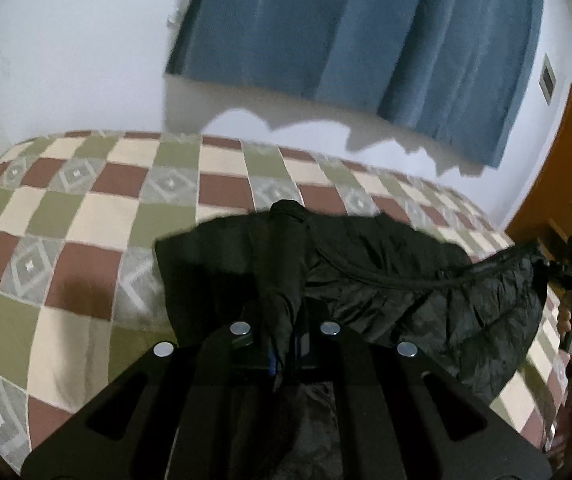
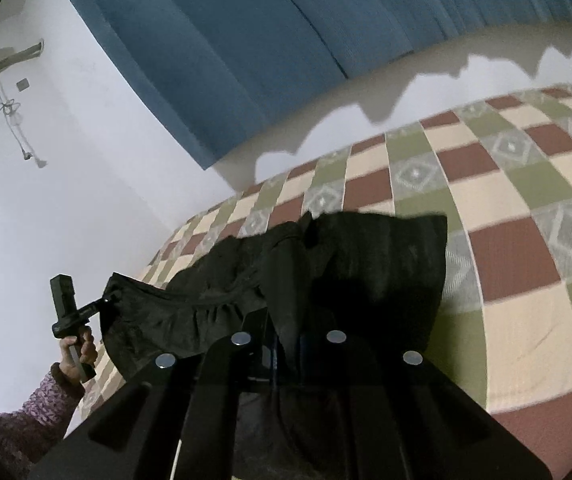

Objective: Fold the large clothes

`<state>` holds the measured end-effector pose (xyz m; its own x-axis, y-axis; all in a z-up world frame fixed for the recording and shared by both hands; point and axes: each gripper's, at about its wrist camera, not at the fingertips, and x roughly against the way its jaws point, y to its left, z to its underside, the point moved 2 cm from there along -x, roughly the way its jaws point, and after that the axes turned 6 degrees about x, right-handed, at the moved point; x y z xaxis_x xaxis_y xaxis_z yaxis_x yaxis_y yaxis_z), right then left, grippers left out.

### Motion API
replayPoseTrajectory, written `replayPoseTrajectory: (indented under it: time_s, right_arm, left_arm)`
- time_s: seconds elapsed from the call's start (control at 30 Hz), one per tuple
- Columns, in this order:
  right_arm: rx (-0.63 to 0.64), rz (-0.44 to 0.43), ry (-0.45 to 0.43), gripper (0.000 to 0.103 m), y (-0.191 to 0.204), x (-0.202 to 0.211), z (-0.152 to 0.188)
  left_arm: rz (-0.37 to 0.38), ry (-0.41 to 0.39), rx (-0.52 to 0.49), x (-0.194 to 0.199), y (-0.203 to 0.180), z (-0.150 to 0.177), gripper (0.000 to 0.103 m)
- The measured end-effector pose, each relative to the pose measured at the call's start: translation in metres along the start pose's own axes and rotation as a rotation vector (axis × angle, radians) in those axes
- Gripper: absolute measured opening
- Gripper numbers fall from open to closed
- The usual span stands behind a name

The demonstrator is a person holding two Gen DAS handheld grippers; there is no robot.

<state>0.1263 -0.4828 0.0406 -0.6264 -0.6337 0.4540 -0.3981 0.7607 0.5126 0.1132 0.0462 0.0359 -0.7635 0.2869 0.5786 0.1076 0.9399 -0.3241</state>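
We are holding a black garment (image 1: pixel 386 280) up by one edge, a gripper at each end, so that it is hanging and trailing over the checked bedspread (image 1: pixel 85 216). Our left gripper (image 1: pixel 281 344) is clenched on a bunched fold of the dark cloth, which is rising from between its fingers in a narrow twist. Our right gripper (image 2: pixel 286 344) is likewise clamped on a pinch of the same fabric (the cloth is hiding the fingertips themselves in both views). Between the two grips the hem is sagging in a shallow curve, and the far part of the garment is lying crumpled on the bed. In the left wrist view the right gripper is showing at the right edge with the cloth pulled taut to it; in the right wrist view the left hand (image 2: pixel 79 348) is gripping its handle, a patterned purple sleeve (image 2: pixel 41 404) below it. A blue curtain (image 1: pixel 346 40) is hanging against the white wall (image 1: pixel 65 40) behind the bed.
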Motion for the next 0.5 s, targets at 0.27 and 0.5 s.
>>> replayPoseTrajectory:
  time_s: [0.27,0.5]
  right_arm:
    - [-0.027,0.034,-0.029,0.006,-0.017,-0.047,-0.063]
    - [-0.083,0.092,0.019,0.006,-0.051,-0.115,-0.084]
  left_arm:
    - [-0.081,-0.067,0.022,-0.04,0.0,-0.062,0.004]
    - [-0.189,-0.038,0.046,-0.116,0.012,-0.094,0.004]
